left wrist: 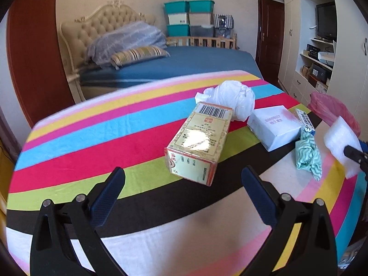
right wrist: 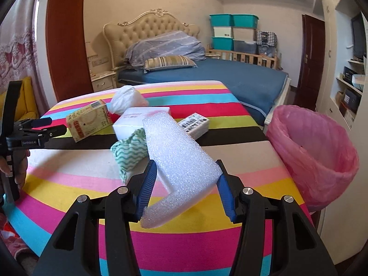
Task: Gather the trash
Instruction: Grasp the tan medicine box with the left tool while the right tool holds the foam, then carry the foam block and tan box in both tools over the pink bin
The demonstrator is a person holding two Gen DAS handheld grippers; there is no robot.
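right wrist view: right hand-held gripper (right wrist: 186, 184) clamped on foam piece (right wrist: 177, 158); best carried right over pink-lined bin (right wrist: 317, 151) before letting go, left hand-held gripper (left wrist: 184, 197) spread wide.

A desk under a striped cloth of pink, yellow, blue, red, green, black and white (left wrist: 92, 142) fills the foreground. Behind it, toward twelve o'clock, stands a bed with a blue sheet (right wrist: 241, 76) and a tufted beige headboard (right wrist: 151, 26); a grey-blue quilt (left wrist: 128, 39) and a striped pillow (right wrist: 170, 62) lie at its head. Stacked teal and grey plastic storage boxes (left wrist: 189, 18) sit at one o'clock, a dark wooden door (left wrist: 270, 39) at two, white built-in shelving with a black television (left wrist: 326, 21) at three.
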